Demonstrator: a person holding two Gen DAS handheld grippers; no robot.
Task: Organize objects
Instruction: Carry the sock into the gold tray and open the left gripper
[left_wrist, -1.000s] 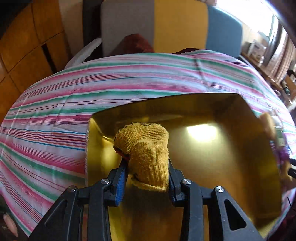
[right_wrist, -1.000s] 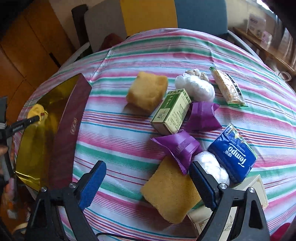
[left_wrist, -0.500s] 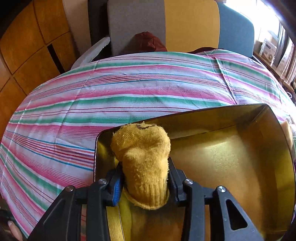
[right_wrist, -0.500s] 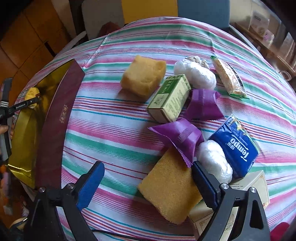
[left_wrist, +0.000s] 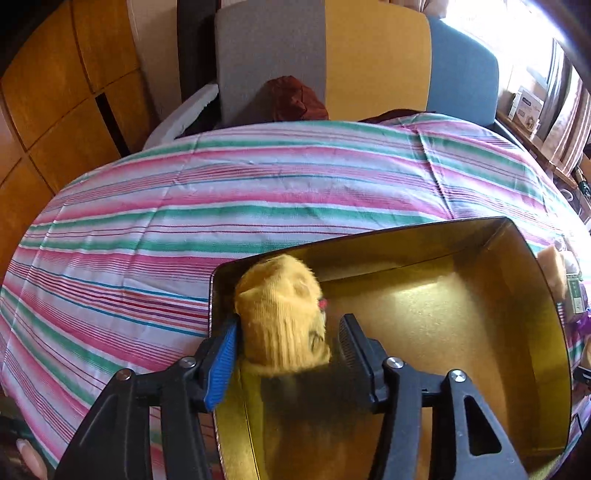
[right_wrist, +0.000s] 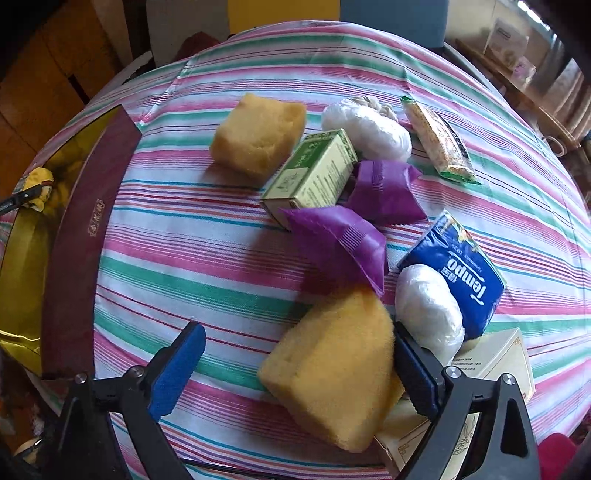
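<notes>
A rolled yellow sock (left_wrist: 280, 314) rests in the near left corner of the gold-lined box (left_wrist: 443, 314). My left gripper (left_wrist: 289, 323) straddles it with its jaws opening. The blue pad (left_wrist: 223, 354) still touches the sock and the other pad stands off it. In the right wrist view the box's maroon wall (right_wrist: 85, 240) is at the left, with the sock (right_wrist: 38, 181) inside. My right gripper (right_wrist: 298, 328) hangs low over a yellow sponge (right_wrist: 332, 369). Its jaws are wide and still opening. The sponge lies between them, close to the right pad.
On the striped cloth lie a second sponge (right_wrist: 258, 136), a green carton (right_wrist: 314, 173), two purple packets (right_wrist: 340, 247), two white bags (right_wrist: 428, 310), a snack bar (right_wrist: 439, 144), a blue Tempo pack (right_wrist: 458, 273) and a cream box (right_wrist: 491, 362). Chairs stand behind the table.
The left jaws have spread off the sock, which now sits in the box's corner. The right gripper has tipped down closer to the near sponge, with its jaws a little wider.
</notes>
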